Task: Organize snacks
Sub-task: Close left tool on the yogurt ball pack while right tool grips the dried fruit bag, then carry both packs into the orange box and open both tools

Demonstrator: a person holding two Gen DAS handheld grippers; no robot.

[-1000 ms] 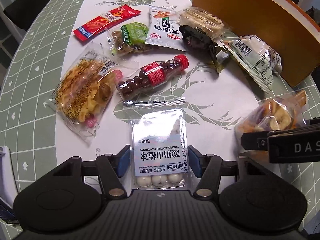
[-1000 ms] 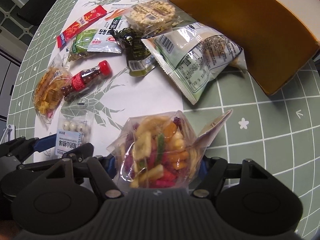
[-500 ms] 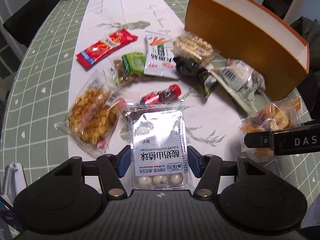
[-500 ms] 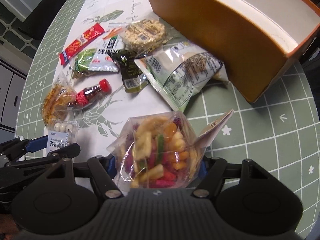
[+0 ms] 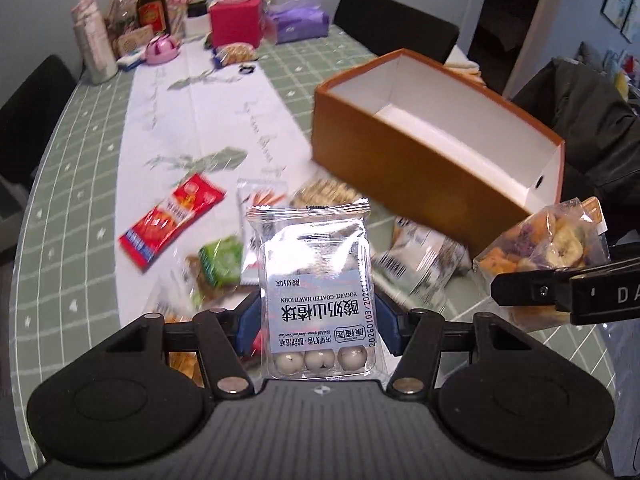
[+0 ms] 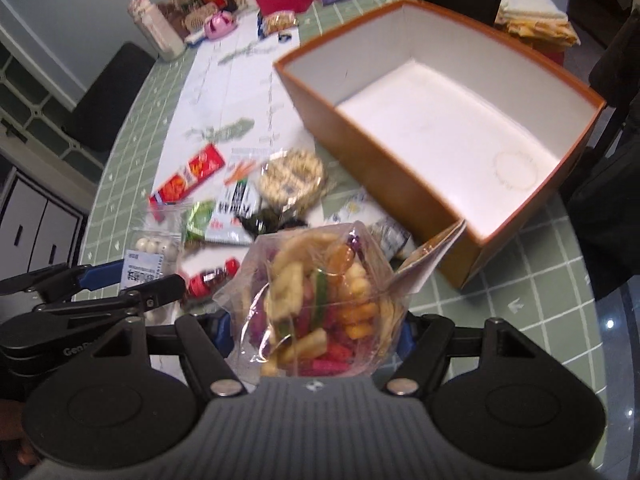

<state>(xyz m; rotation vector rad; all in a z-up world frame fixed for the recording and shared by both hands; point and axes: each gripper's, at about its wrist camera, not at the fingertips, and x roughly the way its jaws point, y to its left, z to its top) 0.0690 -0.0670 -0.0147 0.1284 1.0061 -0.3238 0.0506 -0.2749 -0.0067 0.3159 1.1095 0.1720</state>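
brown bottle [image 5: 151, 8] | red box [image 5: 237, 24] | purple pack [image 5: 300, 24] | black chair [image 5: 396, 32]

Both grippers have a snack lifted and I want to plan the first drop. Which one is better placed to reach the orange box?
Probably the right gripper. Its mixed fruit chip bag sits just beside the orange box, whose open white interior lies ahead. The left gripper, holding the yogurt hawthorn pack, is farther over the snack pile.

Dim indoor light, motion blur, fisheye-bent edges.
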